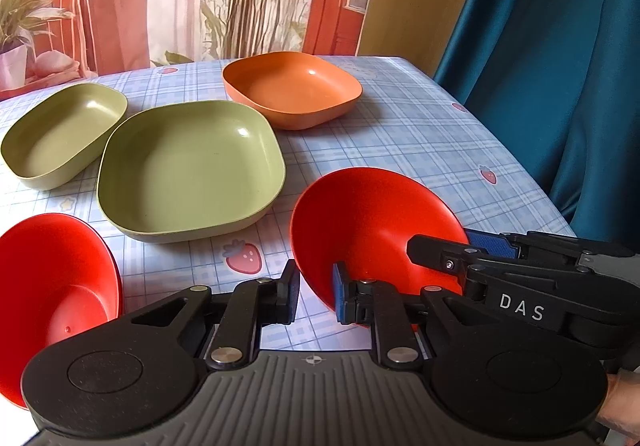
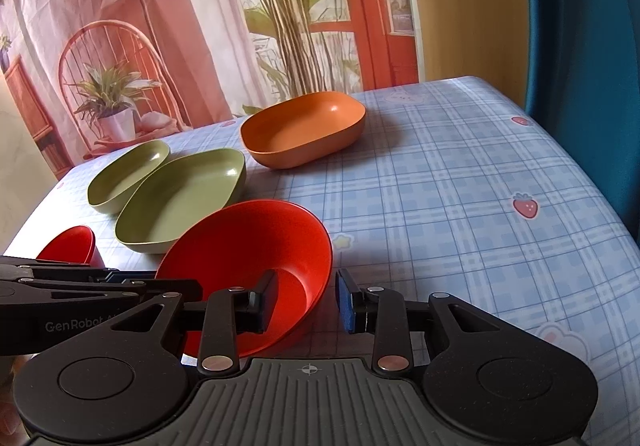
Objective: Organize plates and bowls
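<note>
Red bowl (image 1: 372,234), tilted with its opening turned toward the far dishes, gripped at two sides of its rim over the near part of the checked tablecloth (image 1: 400,149); contact between its base and the cloth could not be told.

Left gripper (image 1: 316,286): closed down on the near rim of the bowl, blue-padded finger inside, other finger outside against the wall. Seen from the right wrist only as a black arm (image 2: 136,280) lettered "GenRobot", reaching the bowl's left rim.

Right gripper (image 2: 306,294): narrowed onto the opposite rim, one finger inside the bowl, blue-padded finger just outside the wall. Seen from the left wrist as a side-on arm (image 1: 460,246) lettered "DAS", rim pinched between its black finger and blue pad.

Second red bowl (image 1: 56,286): large at the lower left edge in the left view, apart from the held one; in the right view only a small part (image 2: 72,246) shown beyond the left gripper's arm.

Large green dish (image 1: 192,169): upright, mid-table, left of the held bowl. Small green dish (image 1: 60,133): just beside it on the far left, rims near or touching; which, could not be told.

Orange dish (image 1: 292,89): upright near the far edge, well apart from the green pair.

Teal curtain (image 1: 560,65): along the right side of the table.

Open stretch of cloth with strawberry prints (image 2: 526,205): shown more fully in the right view.
</note>
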`<control>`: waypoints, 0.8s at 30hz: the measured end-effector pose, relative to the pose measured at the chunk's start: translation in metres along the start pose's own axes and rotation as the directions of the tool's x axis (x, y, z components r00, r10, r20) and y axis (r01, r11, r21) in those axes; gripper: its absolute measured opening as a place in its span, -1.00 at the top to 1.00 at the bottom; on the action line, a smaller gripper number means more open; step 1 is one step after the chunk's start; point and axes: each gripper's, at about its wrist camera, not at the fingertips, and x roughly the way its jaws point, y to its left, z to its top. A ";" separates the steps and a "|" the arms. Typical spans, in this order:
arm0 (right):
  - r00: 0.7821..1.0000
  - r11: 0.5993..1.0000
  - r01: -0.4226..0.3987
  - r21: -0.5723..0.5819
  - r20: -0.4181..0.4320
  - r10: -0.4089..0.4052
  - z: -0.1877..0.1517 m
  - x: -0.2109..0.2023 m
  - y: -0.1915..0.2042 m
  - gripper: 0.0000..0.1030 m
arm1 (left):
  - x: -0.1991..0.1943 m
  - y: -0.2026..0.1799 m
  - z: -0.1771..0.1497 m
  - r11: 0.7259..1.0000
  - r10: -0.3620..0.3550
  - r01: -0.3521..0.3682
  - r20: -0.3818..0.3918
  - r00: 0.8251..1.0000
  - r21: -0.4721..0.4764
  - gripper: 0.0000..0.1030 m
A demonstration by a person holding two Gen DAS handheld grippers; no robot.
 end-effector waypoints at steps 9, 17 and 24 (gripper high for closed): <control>1.000 1.000 0.005 0.025 -0.008 -0.005 -0.002 -0.001 0.000 0.76 | -0.001 0.002 -0.002 1.000 0.004 -0.004 0.005 1.000 -0.006 0.65; 1.000 1.000 0.001 0.027 0.005 -0.001 0.004 -0.005 0.004 0.76 | -0.015 0.001 0.000 1.000 0.016 -0.016 0.046 0.999 0.002 0.65; 0.999 1.000 -0.021 0.001 0.039 0.021 0.019 -0.015 0.019 0.76 | -0.037 0.008 0.004 0.999 0.033 -0.033 0.092 0.995 -0.007 0.65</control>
